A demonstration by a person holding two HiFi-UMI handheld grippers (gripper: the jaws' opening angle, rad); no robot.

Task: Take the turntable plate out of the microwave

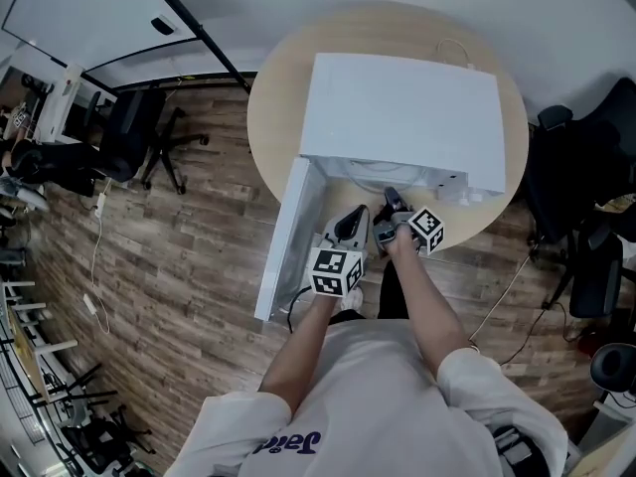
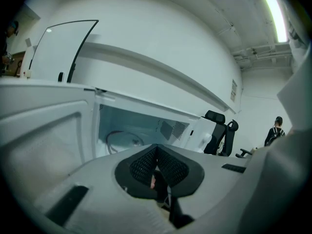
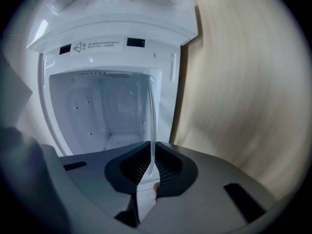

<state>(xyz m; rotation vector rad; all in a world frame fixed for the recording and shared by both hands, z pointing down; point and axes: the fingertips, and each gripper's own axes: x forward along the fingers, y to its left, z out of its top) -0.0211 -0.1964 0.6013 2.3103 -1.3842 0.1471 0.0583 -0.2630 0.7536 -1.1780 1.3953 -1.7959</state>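
Up on the table (image 1: 273, 97), found the microwave (image 1: 397, 107) with its door (image 1: 288, 237) already swung wide to the left, so ticked that part off. Had the right gripper (image 3: 152, 167) pinched down on the plate (image 3: 152, 130) by its near rim, jaws snug on the glass, no gap to speak of. Saw the plate edge-on from there, running from between the jaws straight back into the cavity (image 3: 107, 111), so called it gripped but not out yet. Couldn't tell whether lifted off the cavity floor or sitting on it. Had the left gripper (image 2: 157, 167) clenched tight on nothing, parked just outside the microwave next to the door, doing no work. Spotted a ring (image 2: 108, 140) low in the cavity from that side. Maybe the roller ring, maybe the plate's rim, too washed out to say.

Reckoned roughly halfway: door done, grab done. Left to do, by my guess: draw the plate level out of the cavity, clear the door, then set it down somewhere on the table. Worried a bit about a one-sided pinch on slick glass, so figured on a slow pull, maybe with the left gripper helping underneath.
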